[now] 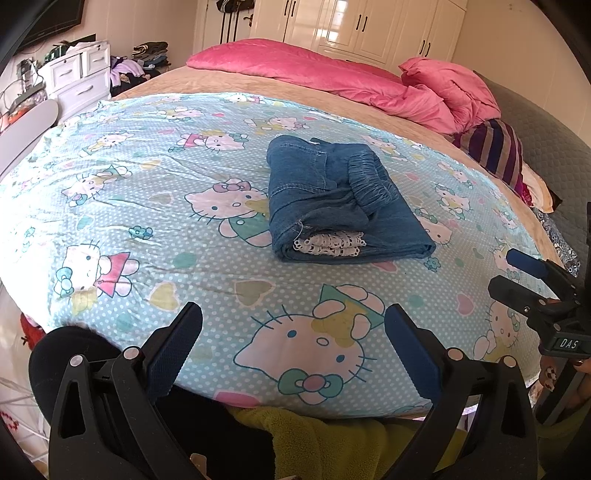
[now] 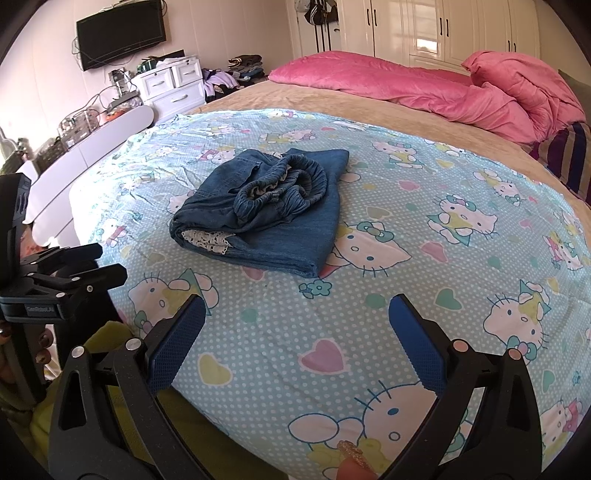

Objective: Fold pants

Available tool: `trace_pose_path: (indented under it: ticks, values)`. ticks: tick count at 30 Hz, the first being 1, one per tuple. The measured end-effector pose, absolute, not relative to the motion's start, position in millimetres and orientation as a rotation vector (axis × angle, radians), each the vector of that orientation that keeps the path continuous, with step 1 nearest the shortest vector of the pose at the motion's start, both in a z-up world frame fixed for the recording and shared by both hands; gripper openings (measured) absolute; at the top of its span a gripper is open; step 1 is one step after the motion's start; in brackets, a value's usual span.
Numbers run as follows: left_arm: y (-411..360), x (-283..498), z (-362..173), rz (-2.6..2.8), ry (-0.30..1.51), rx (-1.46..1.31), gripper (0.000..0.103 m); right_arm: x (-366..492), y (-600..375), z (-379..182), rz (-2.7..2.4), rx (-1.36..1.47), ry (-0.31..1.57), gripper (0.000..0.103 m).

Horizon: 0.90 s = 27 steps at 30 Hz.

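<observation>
Blue denim pants (image 1: 336,199) lie folded into a compact bundle on the light-blue Hello Kitty sheet (image 1: 147,206), with the elastic waistband on top and white lace trim showing at the near fold. They also show in the right wrist view (image 2: 266,214). My left gripper (image 1: 293,325) is open and empty, held over the near edge of the sheet, well short of the pants. My right gripper (image 2: 297,317) is open and empty, also near the bed's front edge; it shows at the right edge of the left wrist view (image 1: 517,273).
A pink duvet (image 1: 332,74) and pink pillow (image 1: 450,92) lie at the far side of the bed. A striped cushion (image 1: 495,147) sits at right. White drawers (image 2: 173,85), a wall TV (image 2: 122,33) and wardrobes (image 2: 443,29) stand beyond. A yellow-green towel (image 1: 332,439) lies below the bed edge.
</observation>
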<state>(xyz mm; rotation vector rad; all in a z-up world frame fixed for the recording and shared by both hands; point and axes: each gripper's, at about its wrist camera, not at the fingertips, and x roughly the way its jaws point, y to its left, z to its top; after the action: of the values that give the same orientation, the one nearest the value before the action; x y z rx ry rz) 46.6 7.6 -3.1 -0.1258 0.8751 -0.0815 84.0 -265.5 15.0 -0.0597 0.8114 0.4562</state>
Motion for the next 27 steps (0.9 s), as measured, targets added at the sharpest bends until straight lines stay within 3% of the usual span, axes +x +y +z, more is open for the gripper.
trace_pose_path:
  ticks: [27]
  values:
    - [31.0, 70.6, -4.0, -0.087, 0.866, -0.184, 0.099, 108.6, -291.4, -3.5, 0.335, -0.019, 0.846, 0.094]
